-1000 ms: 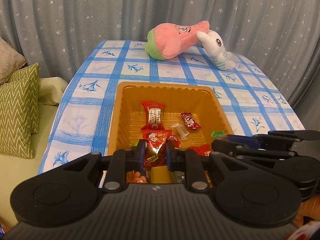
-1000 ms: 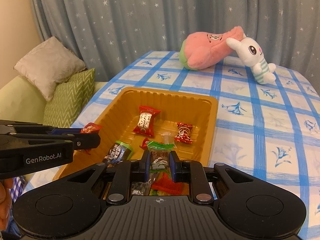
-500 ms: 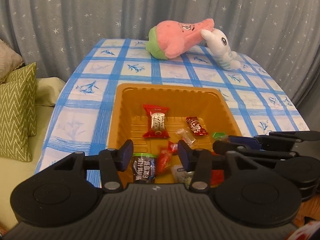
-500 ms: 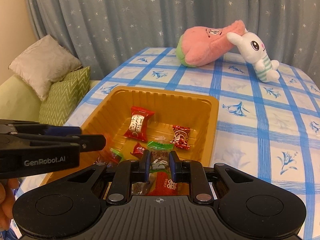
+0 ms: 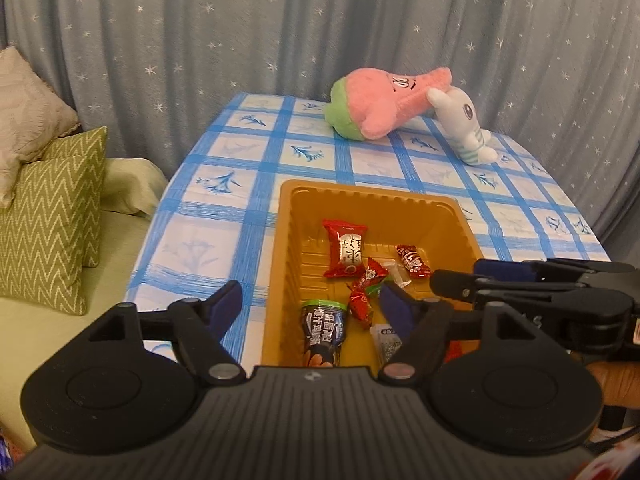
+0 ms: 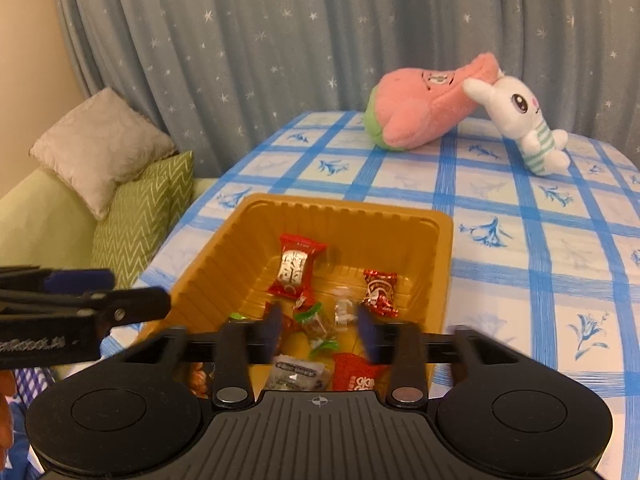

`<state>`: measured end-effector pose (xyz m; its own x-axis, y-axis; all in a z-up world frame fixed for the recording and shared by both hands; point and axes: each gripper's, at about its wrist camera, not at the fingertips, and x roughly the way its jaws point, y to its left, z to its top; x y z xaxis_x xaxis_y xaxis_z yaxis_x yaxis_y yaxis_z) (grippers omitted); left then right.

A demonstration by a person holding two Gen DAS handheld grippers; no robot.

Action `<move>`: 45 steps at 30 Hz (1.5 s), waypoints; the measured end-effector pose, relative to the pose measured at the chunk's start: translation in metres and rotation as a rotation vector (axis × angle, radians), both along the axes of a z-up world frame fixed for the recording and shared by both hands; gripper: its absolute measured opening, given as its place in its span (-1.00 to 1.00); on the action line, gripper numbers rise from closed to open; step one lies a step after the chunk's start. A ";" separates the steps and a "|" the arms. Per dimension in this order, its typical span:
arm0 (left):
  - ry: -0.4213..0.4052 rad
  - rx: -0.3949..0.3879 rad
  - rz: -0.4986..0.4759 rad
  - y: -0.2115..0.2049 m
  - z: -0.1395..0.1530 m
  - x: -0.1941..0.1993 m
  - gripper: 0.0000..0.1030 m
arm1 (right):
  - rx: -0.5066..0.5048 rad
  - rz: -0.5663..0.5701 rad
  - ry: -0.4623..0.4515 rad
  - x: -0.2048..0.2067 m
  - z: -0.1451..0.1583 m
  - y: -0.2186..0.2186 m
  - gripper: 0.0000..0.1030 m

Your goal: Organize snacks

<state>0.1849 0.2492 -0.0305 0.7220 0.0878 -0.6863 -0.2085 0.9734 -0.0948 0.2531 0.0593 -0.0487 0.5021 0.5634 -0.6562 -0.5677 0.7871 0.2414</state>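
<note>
An orange plastic tray [image 5: 292, 216] [image 6: 444, 240] sits on the blue-checked tablecloth and holds several wrapped snacks. Among them are a large red packet [image 5: 345, 249] [image 6: 295, 265], a small red candy [image 5: 412, 261] [image 6: 380, 287], a dark packet with a green top [image 5: 323, 326] and a green-ended candy [image 6: 318, 326]. My left gripper [image 5: 310, 306] is open and empty above the tray's near left. My right gripper [image 6: 318, 330] is open above the tray's near end, the green-ended candy lying loose between its fingers. Each gripper shows side-on in the other's view.
A pink plush [image 5: 380, 104] [image 6: 428, 108] and a white rabbit plush [image 5: 464, 124] [image 6: 520, 120] lie at the table's far end before a starred grey curtain. Green zigzag cushions [image 5: 52, 216] [image 6: 144, 216] and a beige pillow [image 6: 100, 148] lie on a sofa to the left.
My left gripper opened and dropped its red snack into the tray, then drew left. My right gripper has just opened and let go of the green-ended candy.
</note>
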 end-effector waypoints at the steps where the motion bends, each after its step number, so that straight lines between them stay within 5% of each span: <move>1: -0.004 0.001 0.002 0.000 0.002 -0.003 0.48 | 0.004 -0.003 -0.001 -0.001 0.002 -0.001 0.00; 8: -0.017 0.000 0.019 -0.010 0.015 -0.032 0.82 | -0.008 -0.029 0.000 -0.019 0.020 -0.016 0.04; 12: -0.010 0.029 0.028 -0.021 0.023 -0.053 0.99 | -0.009 -0.075 0.022 -0.039 0.030 -0.033 0.37; 25: -0.019 0.013 0.005 -0.067 0.052 -0.126 1.00 | -0.051 -0.181 0.061 -0.119 0.058 -0.095 0.64; 45: -0.011 0.056 0.001 -0.116 0.072 -0.199 1.00 | -0.058 -0.226 0.015 -0.211 0.093 -0.142 0.67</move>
